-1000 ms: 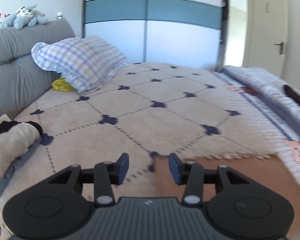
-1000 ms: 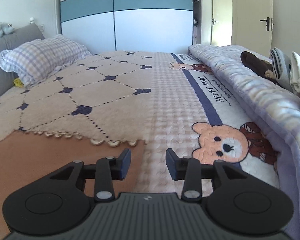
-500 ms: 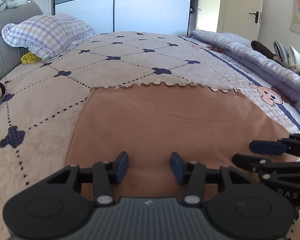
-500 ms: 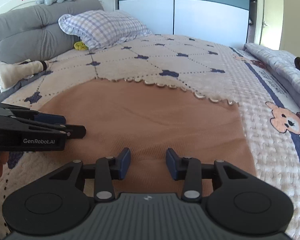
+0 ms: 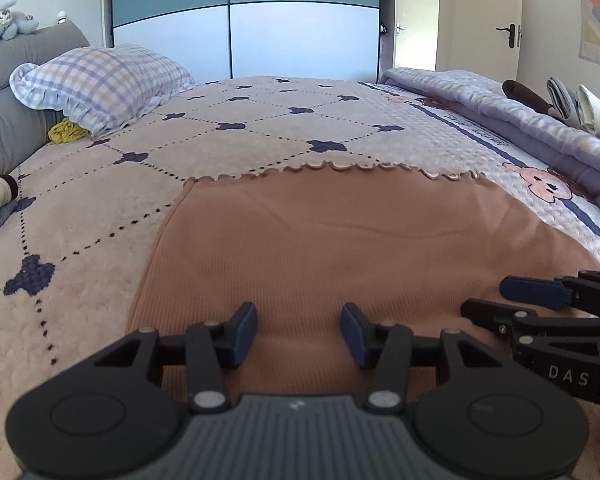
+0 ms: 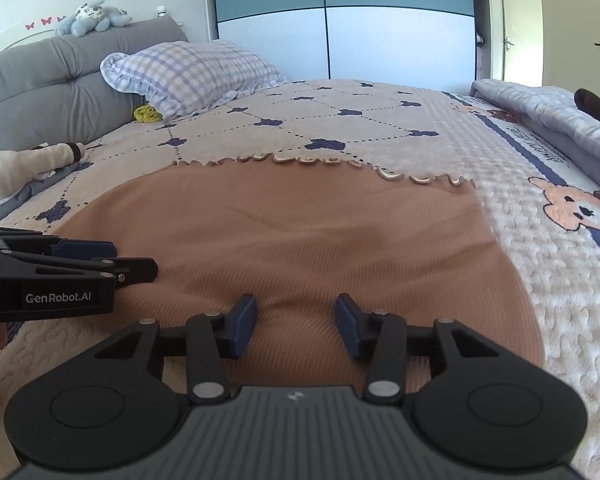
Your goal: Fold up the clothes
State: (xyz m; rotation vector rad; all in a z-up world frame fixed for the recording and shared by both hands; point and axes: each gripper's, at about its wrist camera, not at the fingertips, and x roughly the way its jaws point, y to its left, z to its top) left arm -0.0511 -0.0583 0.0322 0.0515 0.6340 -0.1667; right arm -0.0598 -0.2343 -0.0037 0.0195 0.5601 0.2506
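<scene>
1. Writing: the left gripper's side reads "GenRobot.AI" at the left edge of the right wrist view; the right gripper's side reads "DAS" at the lower right of the left wrist view. The bedspread's navy stripe carries lettering, too small and skewed to read
2. The left gripper [image 5: 299, 334] sits at the bottom centre of its own view, its two blue pads apart with only the garment's surface showing between them, nothing gripped
3. The right gripper [image 6: 296, 326] sits likewise at the bottom centre of its view; its jaws have just been opening a little and stand apart, no fold of cloth pinched between them
4. The task's thing is one tan ribbed garment [image 5: 340, 248], spread flat across the lower middle of both views on the bedspread [image 5: 100, 200]. Its far hem is a scalloped pale trim; its left edge runs down toward the lower left of the left wrist view
5. Counts: two grippers, one plaid pillow [image 5: 100, 84] at upper left, one yellow cloth bundle [image 5: 66, 132] tucked under it, one blue plush toy [image 6: 94, 16] on the grey headboard [image 6: 52, 76], one cream rolled garment [image 6: 28, 164] at the left edge
6. A rolled lilac quilt [image 5: 520, 120] lies along the right edge. Between the garment's hem and the pillow the bedspread lies bare
</scene>
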